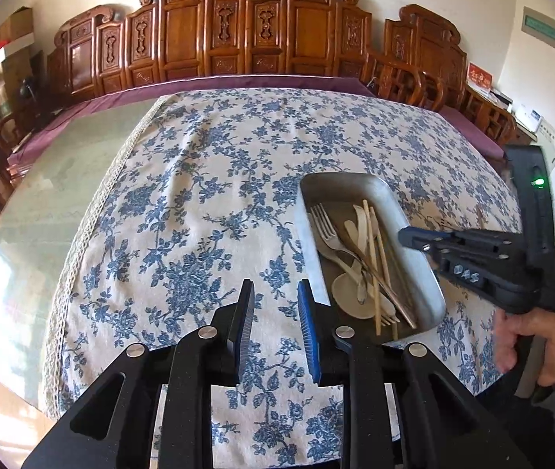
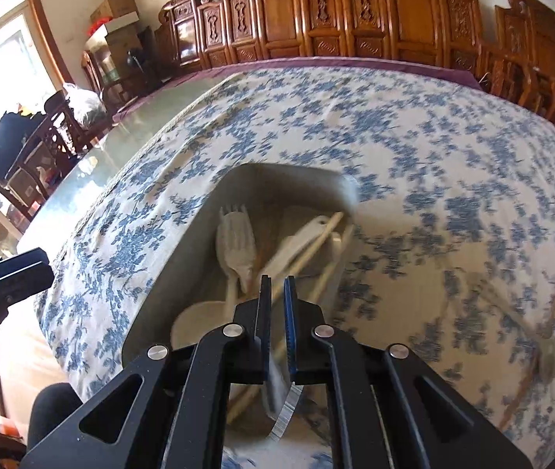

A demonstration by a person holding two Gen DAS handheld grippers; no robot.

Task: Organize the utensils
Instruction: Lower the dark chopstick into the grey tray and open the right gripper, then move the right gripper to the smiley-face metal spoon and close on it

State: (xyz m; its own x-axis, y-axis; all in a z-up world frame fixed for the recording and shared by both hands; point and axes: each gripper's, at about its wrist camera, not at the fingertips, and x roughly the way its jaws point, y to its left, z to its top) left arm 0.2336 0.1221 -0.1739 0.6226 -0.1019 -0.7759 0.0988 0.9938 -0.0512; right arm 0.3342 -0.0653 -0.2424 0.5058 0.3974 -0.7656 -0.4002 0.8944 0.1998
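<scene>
A metal tray (image 1: 425,230) lies on the blue-flowered tablecloth and holds a metal fork (image 1: 326,230), pale spoons (image 1: 349,293) and wooden chopsticks (image 1: 373,250). My left gripper (image 1: 276,297) is open and empty, just left of the tray's near end. My right gripper (image 1: 404,234) reaches over the tray's right rim. In the right wrist view the right gripper (image 2: 277,285) hovers over the tray (image 2: 183,258) with its jaws nearly together and nothing clearly between them. More utensils (image 2: 550,305) lie blurred on the cloth to the right.
The tablecloth (image 1: 207,203) covers part of a glass-topped table (image 1: 43,203). Carved wooden chairs (image 1: 238,39) line the far side. A person's hand (image 1: 539,348) holds the right gripper's handle.
</scene>
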